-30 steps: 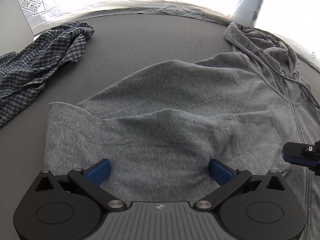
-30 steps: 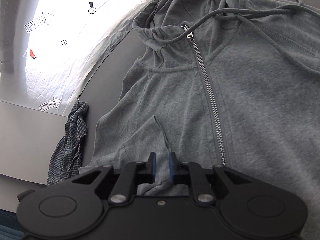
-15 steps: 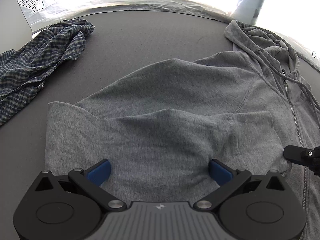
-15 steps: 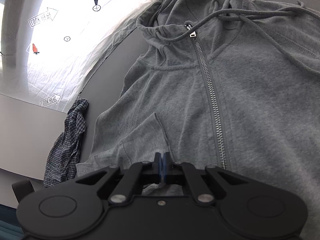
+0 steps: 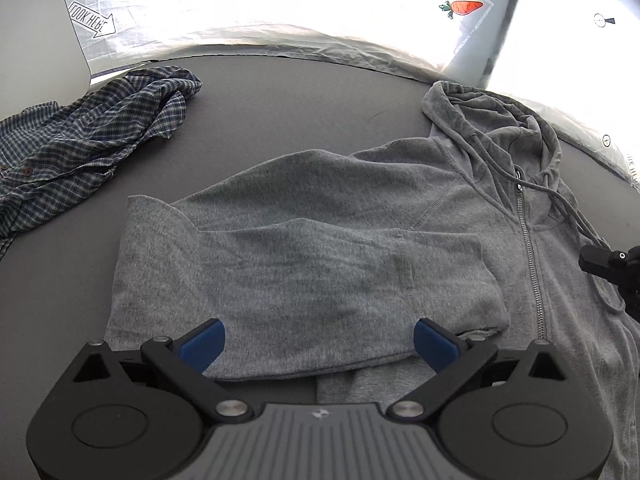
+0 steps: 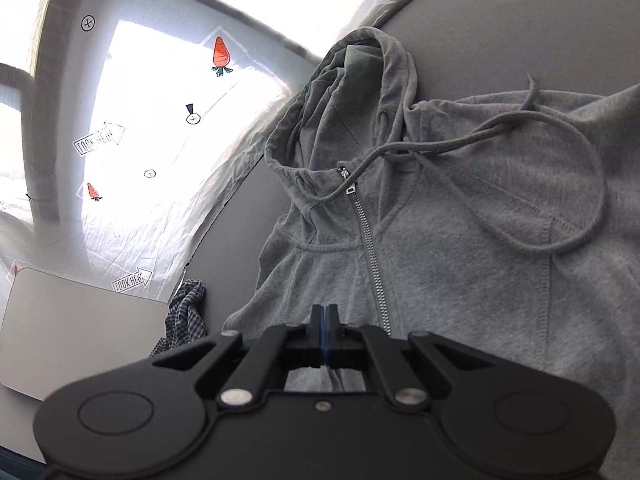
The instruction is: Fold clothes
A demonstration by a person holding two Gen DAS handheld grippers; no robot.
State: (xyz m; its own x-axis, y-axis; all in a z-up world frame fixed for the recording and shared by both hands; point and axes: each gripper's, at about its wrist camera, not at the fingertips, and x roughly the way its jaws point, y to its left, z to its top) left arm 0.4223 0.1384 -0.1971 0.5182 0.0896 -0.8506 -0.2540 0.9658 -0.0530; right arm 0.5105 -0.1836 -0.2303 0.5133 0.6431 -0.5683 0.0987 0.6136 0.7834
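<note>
On the bench [image 5: 304,104], the hoodie [image 5: 320,264] lies beneath the left gripper's [image 5: 318,342] spread fingers; the right gripper's [image 6: 325,330] fingers look clenched together, cloth just beneath them.

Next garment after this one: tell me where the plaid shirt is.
The plaid shirt lies crumpled at far left in the left wrist view, on the dark table, apart from the grey hoodie.

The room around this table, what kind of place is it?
Probably a staged recording setup, not a home: a white sheet printed with carrots and "look here" arrows surrounds a dark table.
</note>
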